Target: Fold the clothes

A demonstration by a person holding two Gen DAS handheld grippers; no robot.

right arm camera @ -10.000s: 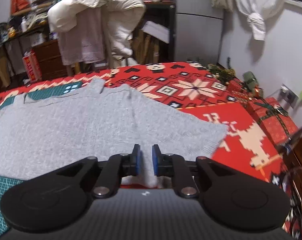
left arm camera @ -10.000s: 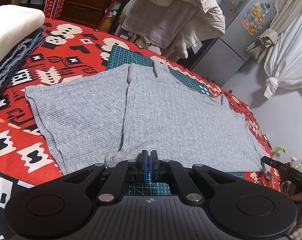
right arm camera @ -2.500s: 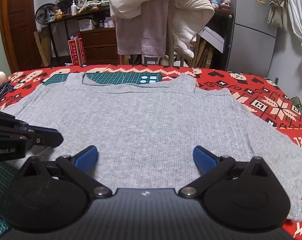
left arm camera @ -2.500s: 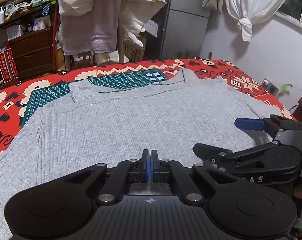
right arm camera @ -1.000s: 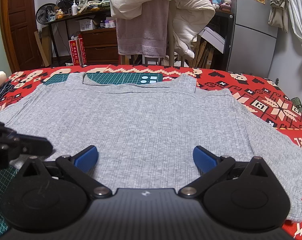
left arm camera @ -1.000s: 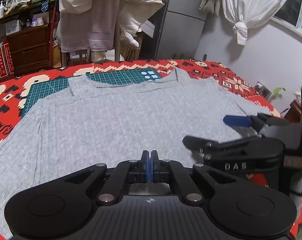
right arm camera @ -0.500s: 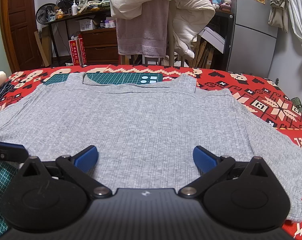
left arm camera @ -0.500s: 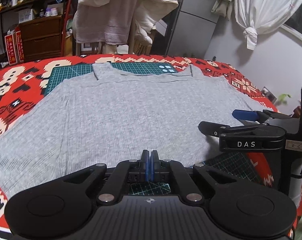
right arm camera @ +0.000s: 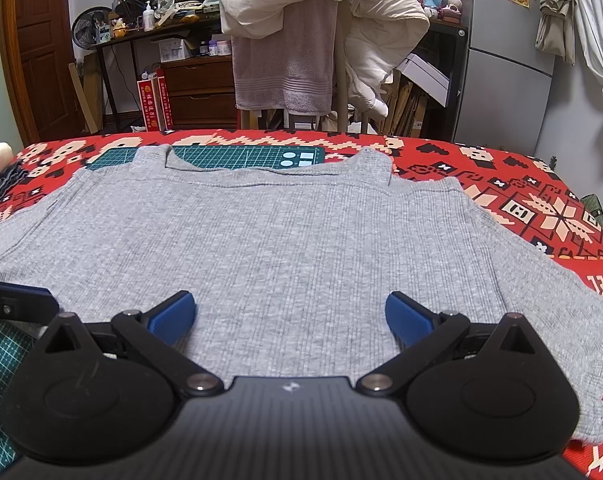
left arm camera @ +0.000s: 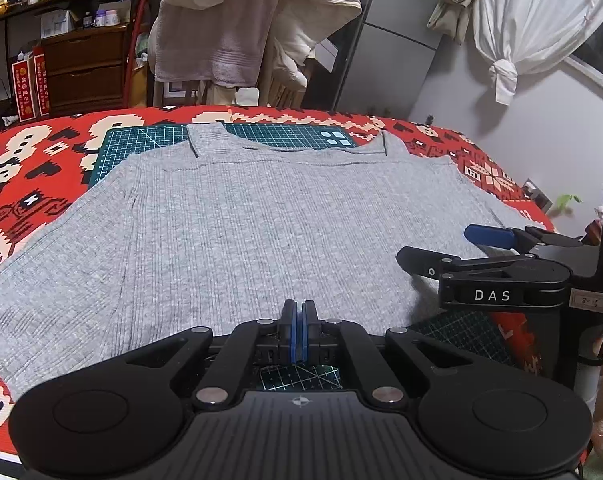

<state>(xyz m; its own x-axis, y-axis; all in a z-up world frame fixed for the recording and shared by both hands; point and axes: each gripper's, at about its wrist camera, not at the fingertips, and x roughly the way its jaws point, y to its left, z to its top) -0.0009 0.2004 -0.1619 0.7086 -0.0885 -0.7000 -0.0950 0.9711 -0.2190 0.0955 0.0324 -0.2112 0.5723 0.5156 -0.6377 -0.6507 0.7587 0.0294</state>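
A grey ribbed knit top (left arm camera: 237, 232) lies spread flat on the red patterned bed cover (left arm camera: 41, 160), partly over a green gridded cutting mat (left arm camera: 285, 136). The left hand-held gripper (left arm camera: 297, 330) is closed, apparently empty, at the hem. The right hand-held gripper (right arm camera: 291, 316), marked "DAS", hovers wide open. Folding seems not yet begun; next, an edge must be pinched.

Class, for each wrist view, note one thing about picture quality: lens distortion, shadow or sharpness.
Left wrist view: fisheye bends the grey fridge and the room's edges inward; the right gripper casts a soft shadow on the grey ribbed top.
Right wrist view: the wooden door bows at the frame edge; the top's ribbing is sharp, with no glare.
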